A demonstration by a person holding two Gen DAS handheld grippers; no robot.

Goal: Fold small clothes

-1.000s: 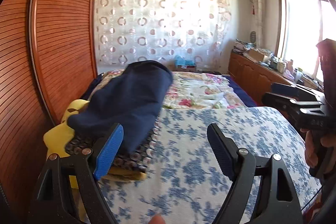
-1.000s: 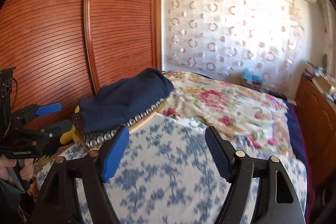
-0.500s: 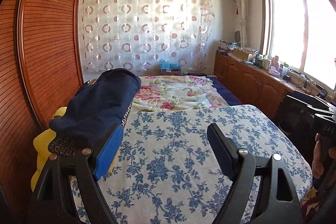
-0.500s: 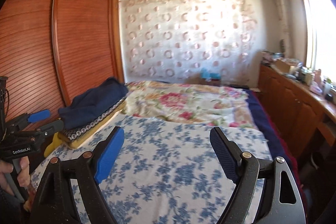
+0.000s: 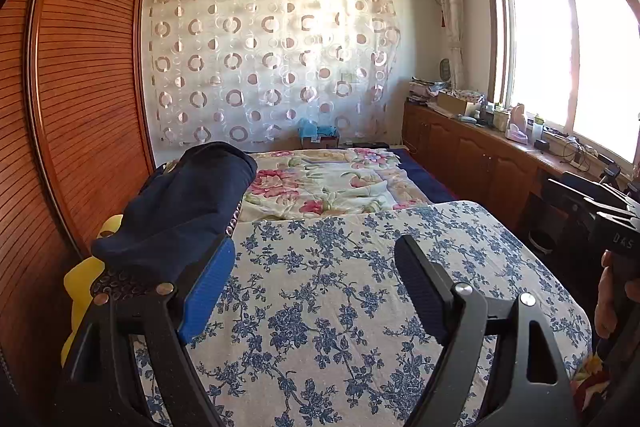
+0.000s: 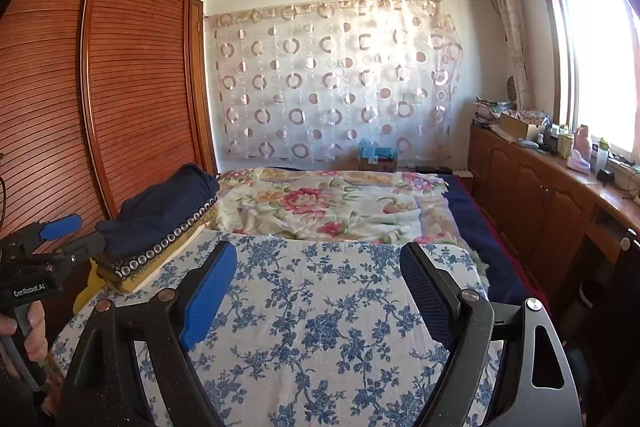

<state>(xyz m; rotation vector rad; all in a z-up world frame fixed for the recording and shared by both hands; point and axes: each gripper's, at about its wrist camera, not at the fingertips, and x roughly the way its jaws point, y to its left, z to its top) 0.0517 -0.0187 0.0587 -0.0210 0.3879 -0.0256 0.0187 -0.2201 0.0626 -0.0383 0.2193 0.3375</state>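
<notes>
Only in right wrist view: left gripper (image 6: 68, 235) at far left, jaws apart, empty. Only in left wrist view: right gripper (image 5: 592, 195) at right edge, jaws unclear there. From its own view, right gripper (image 6: 316, 283) wide open, empty. Folded navy garment (image 5: 188, 203) atop stack (image 6: 160, 255), left of fingers (image 5: 206, 285), untouched, long axis running near-left to far-right.

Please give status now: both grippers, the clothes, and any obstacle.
Left gripper open, empty. Right gripper open, empty. Folded clothes stack at bed's left edge, untouched. Blue floral sheet ahead, nothing blocking.
</notes>
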